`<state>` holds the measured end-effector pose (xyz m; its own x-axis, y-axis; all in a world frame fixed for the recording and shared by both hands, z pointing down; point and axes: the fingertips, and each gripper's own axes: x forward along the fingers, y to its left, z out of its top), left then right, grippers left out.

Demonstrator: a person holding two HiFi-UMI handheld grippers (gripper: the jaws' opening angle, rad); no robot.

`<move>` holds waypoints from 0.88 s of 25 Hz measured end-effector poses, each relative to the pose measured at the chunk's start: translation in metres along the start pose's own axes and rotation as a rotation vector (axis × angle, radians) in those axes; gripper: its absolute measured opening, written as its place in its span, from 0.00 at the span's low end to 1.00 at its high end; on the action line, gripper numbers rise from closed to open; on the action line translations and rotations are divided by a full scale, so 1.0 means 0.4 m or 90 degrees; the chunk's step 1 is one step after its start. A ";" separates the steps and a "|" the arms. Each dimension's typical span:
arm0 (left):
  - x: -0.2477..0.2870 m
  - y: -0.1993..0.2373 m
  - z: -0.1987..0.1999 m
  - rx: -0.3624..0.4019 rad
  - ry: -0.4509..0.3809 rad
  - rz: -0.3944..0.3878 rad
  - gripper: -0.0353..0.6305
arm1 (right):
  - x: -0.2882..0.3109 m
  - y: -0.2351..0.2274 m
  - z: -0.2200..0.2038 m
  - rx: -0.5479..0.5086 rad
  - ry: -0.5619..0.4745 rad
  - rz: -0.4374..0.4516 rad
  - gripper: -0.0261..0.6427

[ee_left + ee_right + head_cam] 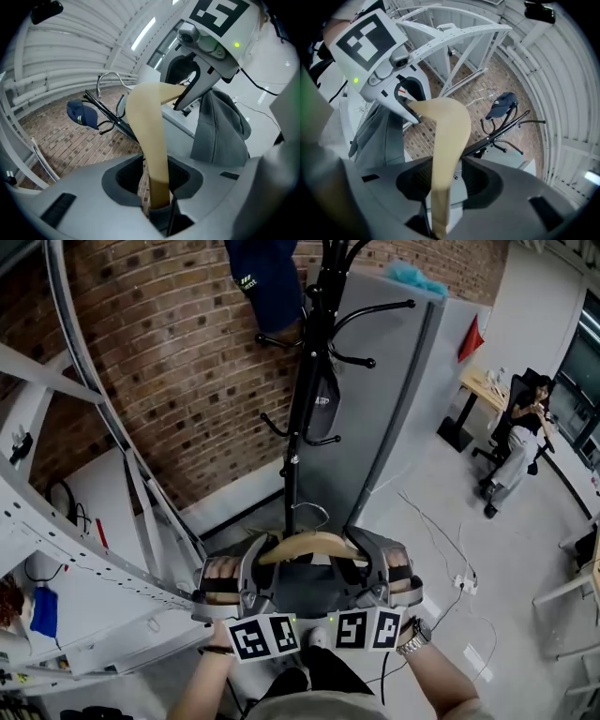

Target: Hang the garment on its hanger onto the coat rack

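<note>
Head view, left hand-held gripper [255, 563], right hand-held gripper [371, 559], each clamped on one end of hanger [314, 543]

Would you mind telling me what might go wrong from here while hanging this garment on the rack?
1. The left gripper and right gripper pinch the hanger only at its ends, so uneven lifting could tilt it and let the garment slide off.
2. The hanger's wire hook is thin and small; it may miss an arm of the coat rack.
3. The cap already hangs on an upper arm and could be knocked off.
</note>
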<state>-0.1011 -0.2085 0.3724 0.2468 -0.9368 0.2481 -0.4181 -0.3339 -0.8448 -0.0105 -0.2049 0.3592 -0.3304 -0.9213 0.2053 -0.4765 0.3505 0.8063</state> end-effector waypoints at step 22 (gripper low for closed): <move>0.351 -0.064 -0.159 0.018 0.075 -0.011 0.22 | 0.355 0.073 -0.161 0.021 -0.003 0.041 0.27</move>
<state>-0.1113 -0.3381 0.4592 0.1496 -0.9370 0.3157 -0.3900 -0.3493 -0.8520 -0.0188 -0.3362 0.4474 -0.3644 -0.8961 0.2535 -0.4811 0.4142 0.7726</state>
